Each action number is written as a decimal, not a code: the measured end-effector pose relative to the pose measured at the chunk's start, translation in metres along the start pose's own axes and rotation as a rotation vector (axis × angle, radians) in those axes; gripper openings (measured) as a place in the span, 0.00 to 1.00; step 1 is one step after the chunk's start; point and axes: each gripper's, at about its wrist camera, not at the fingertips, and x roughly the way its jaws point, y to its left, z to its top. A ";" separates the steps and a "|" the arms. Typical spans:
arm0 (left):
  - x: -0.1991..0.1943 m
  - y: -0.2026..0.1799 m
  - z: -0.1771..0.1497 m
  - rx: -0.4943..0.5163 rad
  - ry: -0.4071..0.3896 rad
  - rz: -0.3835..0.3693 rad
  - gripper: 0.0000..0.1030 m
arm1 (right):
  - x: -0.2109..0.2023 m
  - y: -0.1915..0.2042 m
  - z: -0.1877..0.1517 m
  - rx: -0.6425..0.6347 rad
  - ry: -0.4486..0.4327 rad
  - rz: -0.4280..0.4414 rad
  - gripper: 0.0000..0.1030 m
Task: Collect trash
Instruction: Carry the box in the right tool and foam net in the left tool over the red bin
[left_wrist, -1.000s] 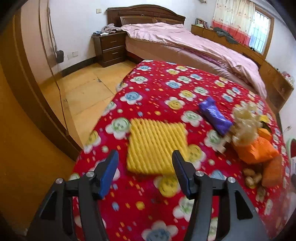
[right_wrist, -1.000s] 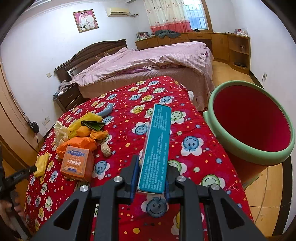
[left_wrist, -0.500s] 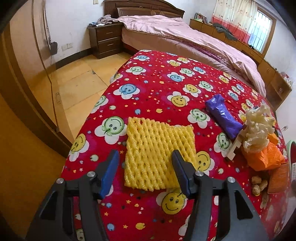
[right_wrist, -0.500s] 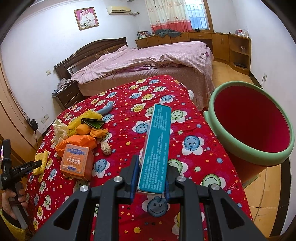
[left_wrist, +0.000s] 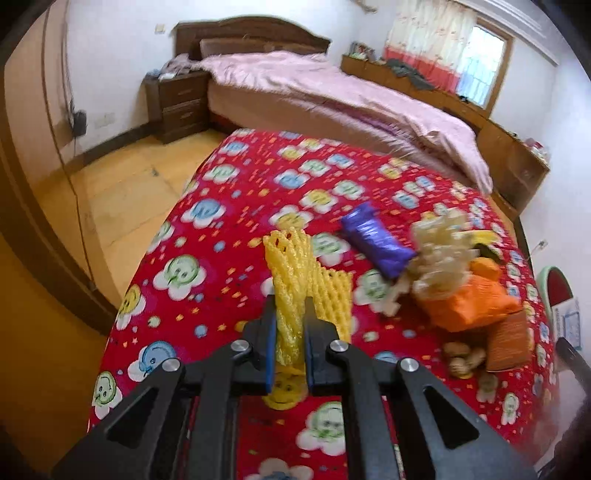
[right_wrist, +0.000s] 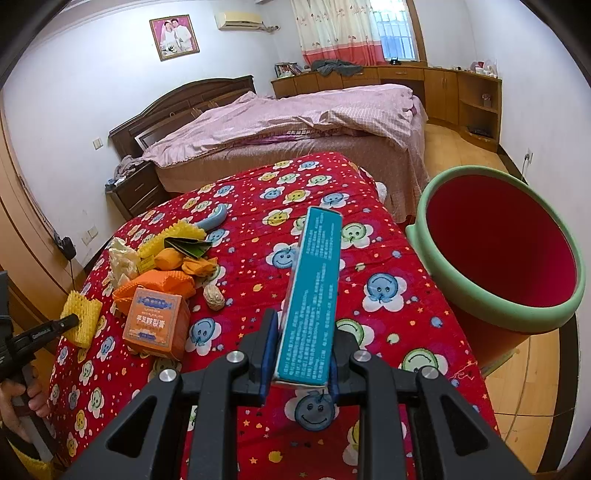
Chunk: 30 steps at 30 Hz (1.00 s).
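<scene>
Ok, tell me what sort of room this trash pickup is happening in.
A home bedroom, most likely. A bed with a pink quilt and dark wooden headboard stands behind the red smiley-face cover, with a nightstand beside it and a framed couple's portrait on the wall.

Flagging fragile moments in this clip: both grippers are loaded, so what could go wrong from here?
1. The left gripper pinches the soft yellow foam net near one edge; it may slip out or snag the trash pile nearby.
2. The right gripper clamps only the near end of the long teal box, which could pivot or strike the bin rim.
</scene>
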 end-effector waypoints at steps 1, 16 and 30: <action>-0.004 -0.004 0.001 0.009 -0.011 -0.009 0.10 | -0.001 0.000 0.000 0.000 -0.003 0.000 0.24; -0.058 -0.109 0.032 0.164 -0.148 -0.204 0.10 | -0.027 -0.021 0.019 0.008 -0.055 -0.020 0.24; -0.046 -0.252 0.026 0.380 -0.113 -0.358 0.10 | -0.054 -0.088 0.033 0.064 -0.090 -0.121 0.25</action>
